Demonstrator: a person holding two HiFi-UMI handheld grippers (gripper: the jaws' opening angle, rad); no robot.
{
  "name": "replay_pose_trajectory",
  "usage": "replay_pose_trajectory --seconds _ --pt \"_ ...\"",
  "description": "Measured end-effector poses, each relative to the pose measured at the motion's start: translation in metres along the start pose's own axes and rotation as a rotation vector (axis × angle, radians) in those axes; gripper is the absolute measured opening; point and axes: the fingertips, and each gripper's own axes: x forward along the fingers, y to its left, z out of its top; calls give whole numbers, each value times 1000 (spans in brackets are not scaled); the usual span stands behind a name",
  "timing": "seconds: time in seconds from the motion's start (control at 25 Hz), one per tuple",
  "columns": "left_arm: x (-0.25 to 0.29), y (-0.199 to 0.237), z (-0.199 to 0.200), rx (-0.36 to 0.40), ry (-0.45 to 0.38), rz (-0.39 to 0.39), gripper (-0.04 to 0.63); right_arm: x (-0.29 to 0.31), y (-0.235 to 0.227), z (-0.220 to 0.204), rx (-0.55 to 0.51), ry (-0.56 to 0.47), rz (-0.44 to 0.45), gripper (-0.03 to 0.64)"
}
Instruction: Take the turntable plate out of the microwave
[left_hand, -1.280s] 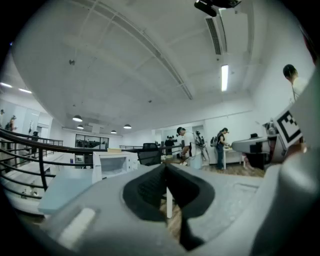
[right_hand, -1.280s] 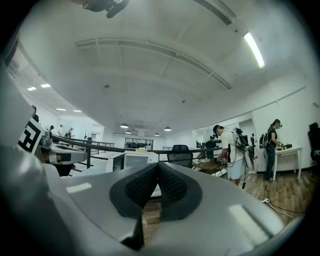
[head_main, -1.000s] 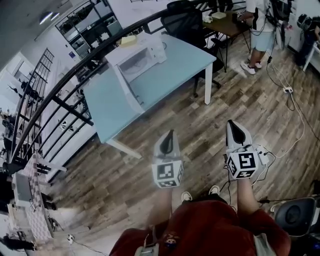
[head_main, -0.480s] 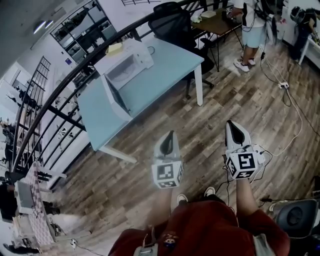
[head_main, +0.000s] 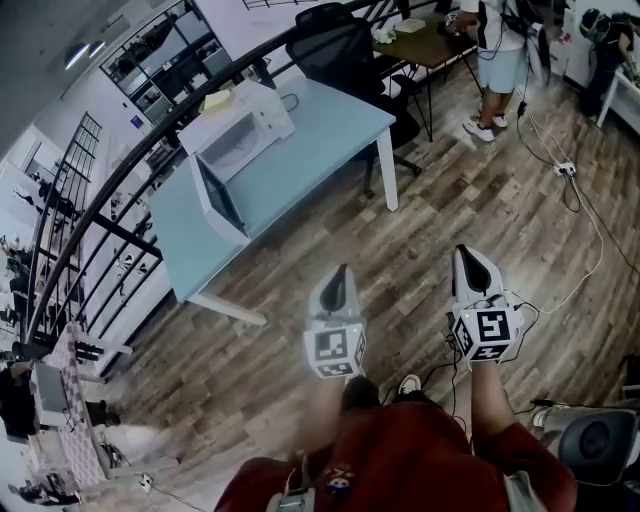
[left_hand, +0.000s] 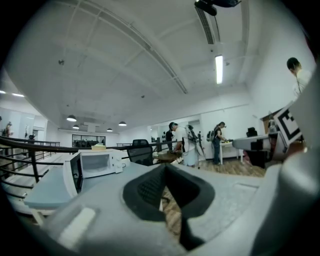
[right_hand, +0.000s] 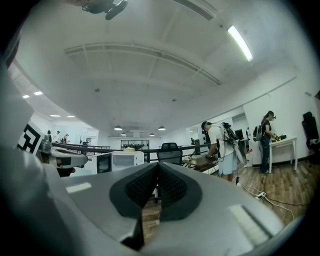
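Well apart from both grippers, at about eleven o'clock in the head view, the white microwave (head_main: 240, 128) stands on a pale blue table (head_main: 325, 135) with its door (head_main: 217, 197) swung wide open. The turntable plate cannot be made out inside the cavity. The left gripper (head_main: 339, 272) and right gripper (head_main: 464, 252) hang side by side over the wood-plank floor (head_main: 430, 220), each with its jaws pressed together and nothing between them. A black office chair (head_main: 335, 45) sits at twelve o'clock beyond the table, and a person (head_main: 495, 55) stands at one o'clock.
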Motion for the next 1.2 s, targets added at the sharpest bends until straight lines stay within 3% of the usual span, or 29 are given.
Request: replay_pose_trajectory --seconds 0.52,0.8,1.2 --pt "44 13 -10 -16 6 6 -2 43 -17 -11 2 15 5 -2" --pt "77 60 -14 -26 -4 30 -2 106 -3 -12 -3 17 29 -2" --pt "137 166 -16 -50 -9 61 -2 218 44 -1 -56 20 60 -2"
